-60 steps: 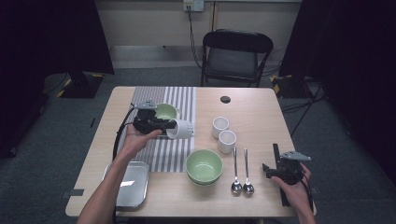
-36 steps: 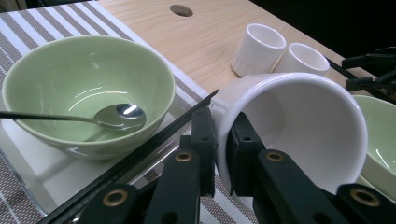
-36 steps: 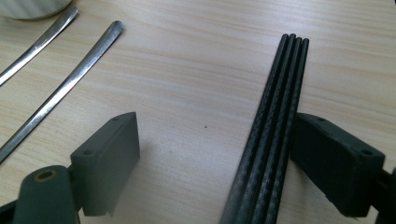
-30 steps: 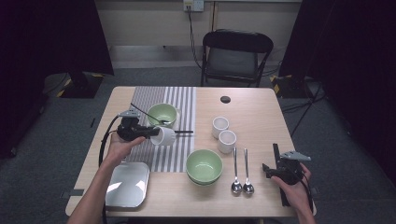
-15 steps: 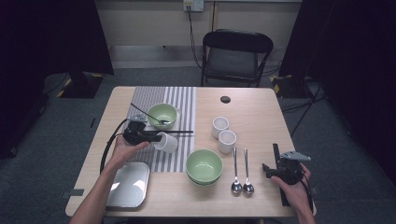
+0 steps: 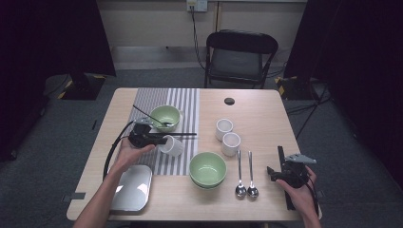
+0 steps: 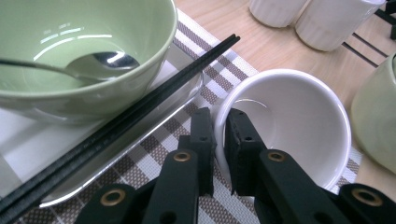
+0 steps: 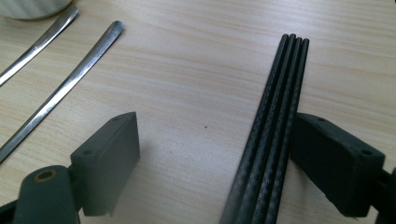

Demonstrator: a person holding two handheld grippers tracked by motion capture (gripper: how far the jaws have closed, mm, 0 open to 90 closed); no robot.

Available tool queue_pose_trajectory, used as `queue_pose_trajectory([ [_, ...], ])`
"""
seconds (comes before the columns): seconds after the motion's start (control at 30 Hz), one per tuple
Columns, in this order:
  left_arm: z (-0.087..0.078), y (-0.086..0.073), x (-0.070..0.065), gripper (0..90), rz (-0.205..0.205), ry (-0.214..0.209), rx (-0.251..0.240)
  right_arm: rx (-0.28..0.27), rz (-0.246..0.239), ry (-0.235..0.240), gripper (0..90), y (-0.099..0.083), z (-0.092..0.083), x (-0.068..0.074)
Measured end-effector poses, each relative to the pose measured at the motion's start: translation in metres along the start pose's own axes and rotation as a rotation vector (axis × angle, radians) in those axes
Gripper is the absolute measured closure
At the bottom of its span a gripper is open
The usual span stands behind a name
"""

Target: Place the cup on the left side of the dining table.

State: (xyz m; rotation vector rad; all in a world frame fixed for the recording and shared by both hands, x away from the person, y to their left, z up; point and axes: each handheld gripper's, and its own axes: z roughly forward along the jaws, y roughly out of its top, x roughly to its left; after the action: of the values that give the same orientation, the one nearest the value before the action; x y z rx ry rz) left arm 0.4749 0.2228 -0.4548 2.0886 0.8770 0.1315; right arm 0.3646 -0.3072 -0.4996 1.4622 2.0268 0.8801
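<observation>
Looking down from the high view, you are lowering the small white ceramic cup [image 6: 172, 145] with your left gripper [image 6: 160, 141] onto the grey striped placemat [image 6: 164, 102], just in front of the pale green bowl with a spoon in it [image 6: 166, 117] and beside the black chopsticks lying across the mat [image 6: 183, 135]. Two seconds ago you were carrying that cup higher and nearer the green bowl; since then you are bringing it down and toward you, so it is now sitting close to the mat, which suggests you are placing it as part of this place setting. Your right gripper [image 6: 286, 172] is resting at the table's right edge, where it was in every earlier frame, near the two steel spoons [image 6: 245, 176]. Moving to the left gripper view, your jaws are clamping the cup's rim [image 7: 219, 140], one pad inside and one outside, with the cup upright over the checked mat [image 7: 154, 163] next to a shiny metal tray edge [image 7: 140, 140]. I cannot tell whether its base is touching yet. Turning to the right gripper view, your jaws are standing well apart, gripping nothing, with a bundle of black chopsticks [image 8: 271, 135] lying on the wooden tabletop [image 8: 187, 70] against the right-hand pad.
</observation>
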Motion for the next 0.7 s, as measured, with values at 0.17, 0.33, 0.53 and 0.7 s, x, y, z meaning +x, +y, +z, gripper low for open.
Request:
queue_pose_trajectory([
  [0.17,0.004,0.003,-0.003,81.0,-0.008,0.007,-0.021,-0.001,-0.001,0.004,14.9,0.000,0.000,0.000],
  [0.33,0.007,0.007,-0.007,78.5,-0.014,0.001,-0.045,-0.001,-0.001,0.003,14.8,0.000,0.000,0.000],
  [0.53,0.011,0.009,-0.012,77.7,0.000,0.022,-0.054,0.000,-0.003,0.005,14.8,0.000,0.000,0.000],
  [0.7,0.016,0.011,-0.014,76.5,0.014,0.026,-0.063,0.001,-0.003,0.005,14.8,0.000,0.001,0.000],
])
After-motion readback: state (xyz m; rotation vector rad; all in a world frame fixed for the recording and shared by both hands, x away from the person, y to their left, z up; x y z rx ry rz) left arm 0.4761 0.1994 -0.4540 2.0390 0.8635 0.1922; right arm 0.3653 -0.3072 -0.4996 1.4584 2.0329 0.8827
